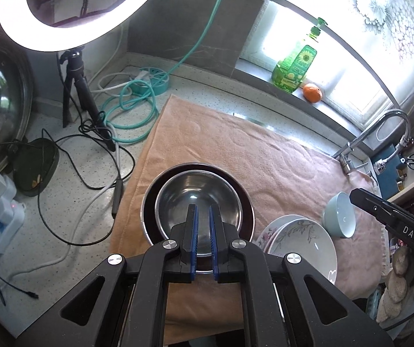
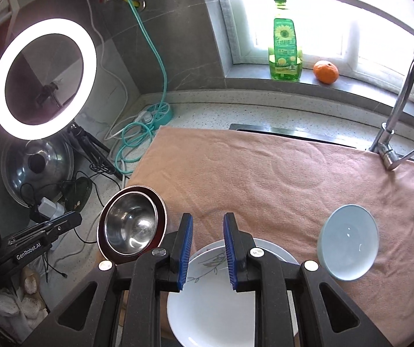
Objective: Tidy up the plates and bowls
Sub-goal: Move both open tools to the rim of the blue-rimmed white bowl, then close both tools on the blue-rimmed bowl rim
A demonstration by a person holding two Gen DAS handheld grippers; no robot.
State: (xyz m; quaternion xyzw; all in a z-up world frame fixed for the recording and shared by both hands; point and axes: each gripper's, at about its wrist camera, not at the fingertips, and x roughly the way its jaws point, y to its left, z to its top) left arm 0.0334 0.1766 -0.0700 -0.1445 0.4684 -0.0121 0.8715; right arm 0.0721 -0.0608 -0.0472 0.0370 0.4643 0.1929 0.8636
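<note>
The left gripper (image 1: 202,211) hangs at lower centre of its view over the steel bowl (image 1: 196,199), its blue pads nearly together with nothing between them. The right gripper (image 2: 208,225) sits at lower centre of its own view above the plates (image 2: 207,297), jaws a little apart and empty.

The likeliest trouble is the blue bowl (image 2: 348,241), at the right of the right view. It appears tilted on the towel (image 2: 264,167), its mouth turned toward the camera, so a nudge on the rim could roll it or tip it over. The soft, rumpled towel gives poor footing for anything set down carelessly. The plates are thin and lie flat, so a pinch on the rim may slip, and china dropped on china would chip. At the left, the steel bowl stands close to the towel's edge, with loose cables (image 1: 91,156) just beyond it.

The steel bowl sits nested inside a dark red bowl (image 1: 149,202), and holds nothing. The blue bowl is empty too. The plates are stacked, the top one white with a leaf sprig, bare of food.
</note>
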